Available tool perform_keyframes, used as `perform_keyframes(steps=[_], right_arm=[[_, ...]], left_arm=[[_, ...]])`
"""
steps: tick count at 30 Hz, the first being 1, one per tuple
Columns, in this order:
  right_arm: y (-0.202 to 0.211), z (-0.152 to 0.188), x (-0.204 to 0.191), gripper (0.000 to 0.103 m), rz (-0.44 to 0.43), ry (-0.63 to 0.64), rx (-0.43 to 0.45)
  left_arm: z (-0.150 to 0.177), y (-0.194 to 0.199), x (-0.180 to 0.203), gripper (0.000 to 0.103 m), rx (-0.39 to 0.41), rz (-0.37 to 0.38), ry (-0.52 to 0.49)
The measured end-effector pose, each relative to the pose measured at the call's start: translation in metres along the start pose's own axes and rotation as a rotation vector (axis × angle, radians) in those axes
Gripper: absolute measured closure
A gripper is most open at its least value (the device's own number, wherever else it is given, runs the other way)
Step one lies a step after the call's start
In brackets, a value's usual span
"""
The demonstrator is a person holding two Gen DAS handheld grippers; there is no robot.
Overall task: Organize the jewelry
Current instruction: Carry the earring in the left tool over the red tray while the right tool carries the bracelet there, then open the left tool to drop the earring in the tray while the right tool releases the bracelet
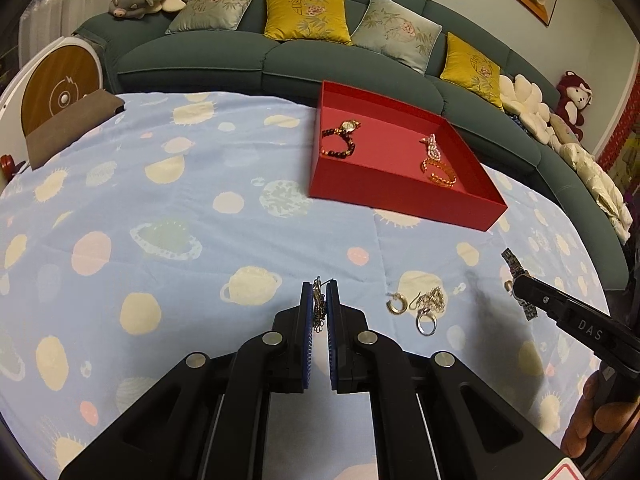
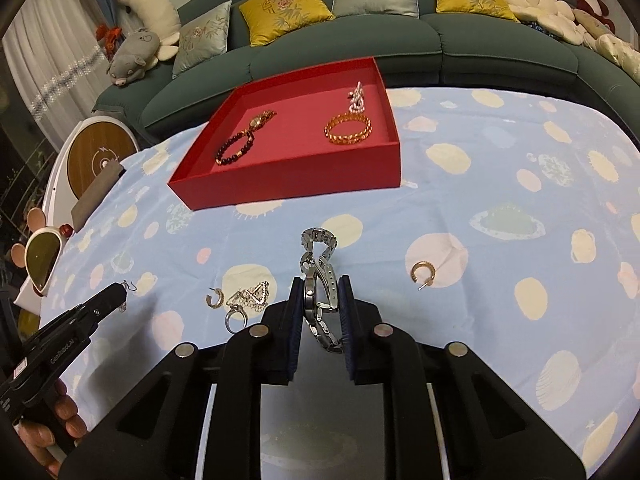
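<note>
The left claw [image 1: 319, 300] is clamped on a thin silver chain [image 1: 318, 307], and the right claw [image 2: 321, 298] is clamped on a silver watch [image 2: 319, 280]. On the planet-print cloth of the counter [image 2: 480, 200] just beyond lie a ring [image 2: 234, 319], a tangled chain [image 2: 252, 296] and two hoop earrings [image 2: 423, 273]. Farther off, the red tray [image 2: 288, 176] holds a bead bracelet [image 2: 235, 149], a gold watch [image 2: 262, 119], a gold bangle [image 2: 347, 130] and a pearl piece [image 2: 357, 98].

Green sofa [image 1: 280, 60], yellow cushions [image 1: 306, 14]
</note>
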State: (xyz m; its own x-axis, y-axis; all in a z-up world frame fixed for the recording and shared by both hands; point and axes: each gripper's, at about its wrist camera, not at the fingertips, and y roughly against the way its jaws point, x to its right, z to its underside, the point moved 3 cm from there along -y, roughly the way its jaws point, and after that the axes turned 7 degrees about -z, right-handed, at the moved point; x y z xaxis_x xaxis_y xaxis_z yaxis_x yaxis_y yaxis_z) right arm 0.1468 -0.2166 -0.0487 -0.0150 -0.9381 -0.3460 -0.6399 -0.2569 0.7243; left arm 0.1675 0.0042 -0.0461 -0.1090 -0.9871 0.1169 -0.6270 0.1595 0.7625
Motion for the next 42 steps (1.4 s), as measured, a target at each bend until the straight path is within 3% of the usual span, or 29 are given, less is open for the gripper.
perform_keyframes(steps=[9,18,29,42], right_arm=[[0.026,-0.07,-0.006,0.086,-0.036,0.019,0.095],[-0.015,-0.122,-0.004,0.086,-0.034,0.028,0.113],[-0.064,-0.115,0.014,0.086,-0.027,0.0,0.055],[-0.082,-0.104,0.027,0.086,-0.026,-0.012,0.027]], left_arm=[[-0.082,0.009,0.044,0.098,0.086,0.041,-0.061],[-0.14,-0.036,0.076,0.098,0.104,-0.001,-0.088],[-0.139,-0.094,0.077,0.098,0.028,-0.066,-0.089],[-0.124,-0.118,0.076,0.097,-0.012,-0.109,-0.091]])
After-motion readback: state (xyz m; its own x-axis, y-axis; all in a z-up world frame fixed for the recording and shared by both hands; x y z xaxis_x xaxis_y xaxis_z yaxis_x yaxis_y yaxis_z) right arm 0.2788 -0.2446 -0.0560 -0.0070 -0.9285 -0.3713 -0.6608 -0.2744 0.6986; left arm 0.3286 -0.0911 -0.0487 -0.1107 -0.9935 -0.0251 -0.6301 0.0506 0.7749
